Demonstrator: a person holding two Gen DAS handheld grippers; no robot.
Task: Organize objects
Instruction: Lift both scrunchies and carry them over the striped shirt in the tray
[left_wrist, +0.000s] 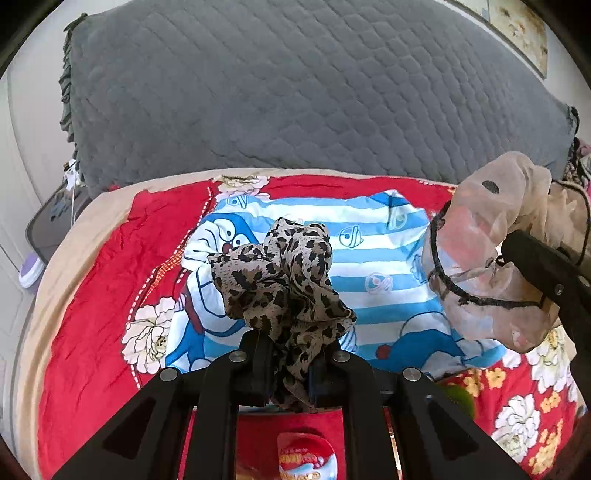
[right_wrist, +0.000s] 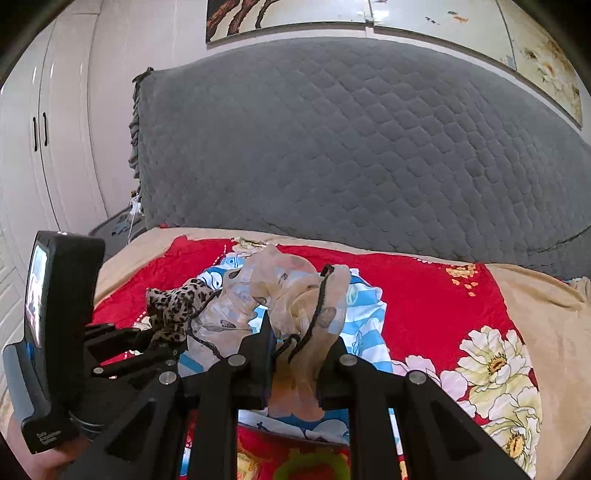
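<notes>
The left gripper (left_wrist: 290, 363) is clenched on a leopard-print scrunchie (left_wrist: 284, 280), which bunches up above its fingers and hangs over the blue-and-white striped cartoon pillowcase (left_wrist: 384, 258). The right gripper (right_wrist: 295, 363) grasps a sheer beige scrunchie (right_wrist: 291, 295) with a thin black hair tie (right_wrist: 317, 310) draped across it, also above that pillowcase, on its right side as the left wrist camera sees it. The pillowcase lies on a red floral blanket (left_wrist: 92, 295) spread over the bed, and behind the pillowcase stands a grey quilted headboard (left_wrist: 295, 92). Below the left gripper, nearer the camera than the pillowcase, a small round container with a red and white lid (left_wrist: 306, 458) rests on the blanket. To the pillowcase's left, white wardrobe doors (right_wrist: 44, 147) stand beside the bed.
</notes>
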